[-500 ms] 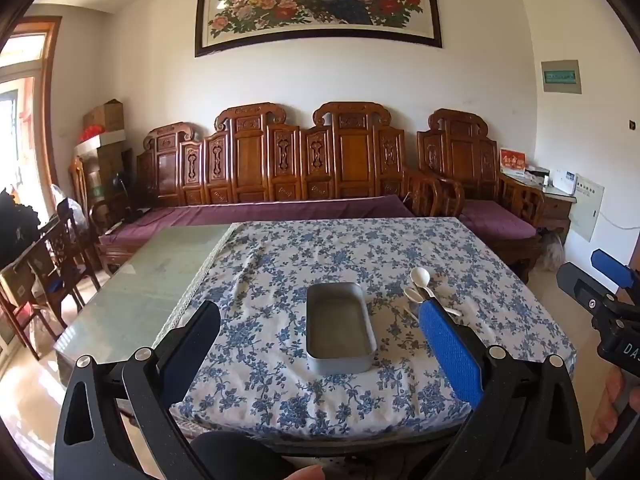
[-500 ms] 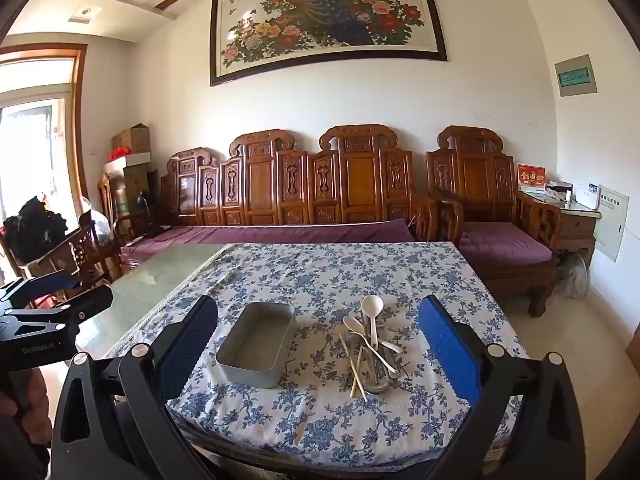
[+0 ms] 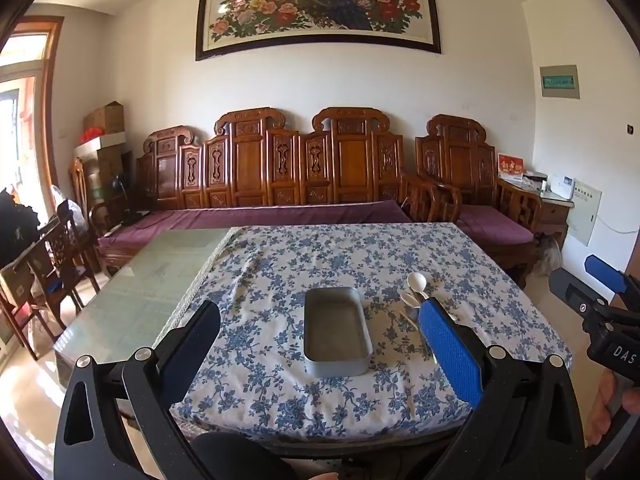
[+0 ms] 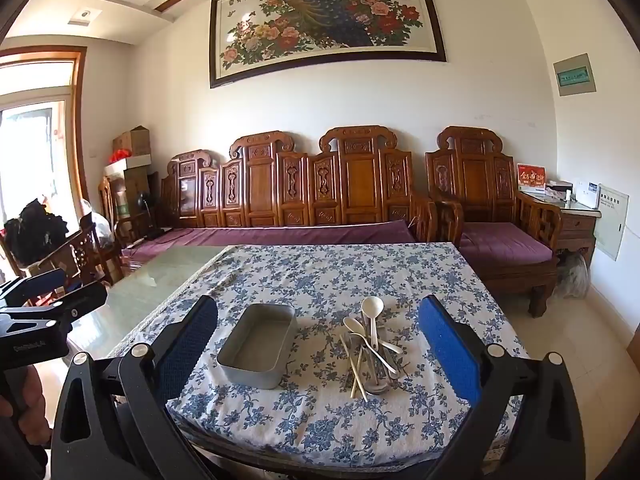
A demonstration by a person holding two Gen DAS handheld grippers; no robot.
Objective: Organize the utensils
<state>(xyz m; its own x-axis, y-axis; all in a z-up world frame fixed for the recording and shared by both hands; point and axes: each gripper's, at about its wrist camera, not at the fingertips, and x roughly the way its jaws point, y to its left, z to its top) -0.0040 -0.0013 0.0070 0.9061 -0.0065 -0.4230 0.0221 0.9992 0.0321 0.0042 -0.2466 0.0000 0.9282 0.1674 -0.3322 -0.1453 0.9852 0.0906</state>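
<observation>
A grey metal tray (image 3: pixel 337 330) (image 4: pixel 258 344) lies empty on the blue-flowered tablecloth. Right of it is a pile of utensils (image 4: pixel 370 344): white spoons, pale chopsticks and metal pieces. In the left wrist view the pile (image 3: pixel 416 294) is partly hidden behind my blue finger pad (image 3: pixel 450 350). My left gripper (image 3: pixel 320 348) is open and empty, short of the table's near edge, facing the tray. My right gripper (image 4: pixel 318 344) is open and empty, also short of the near edge, facing tray and pile. Each gripper shows at the edge of the other's view.
The tablecloth (image 4: pixel 344 276) covers the right part of a glass-topped table (image 3: pixel 152 276). A carved wooden bench (image 3: pixel 280 168) with purple cushions stands behind it, an armchair (image 4: pixel 492 208) at the right. Wooden chairs (image 3: pixel 48 264) stand at the left.
Both views have shifted only slightly; the grippers stay open and nothing on the table has moved.
</observation>
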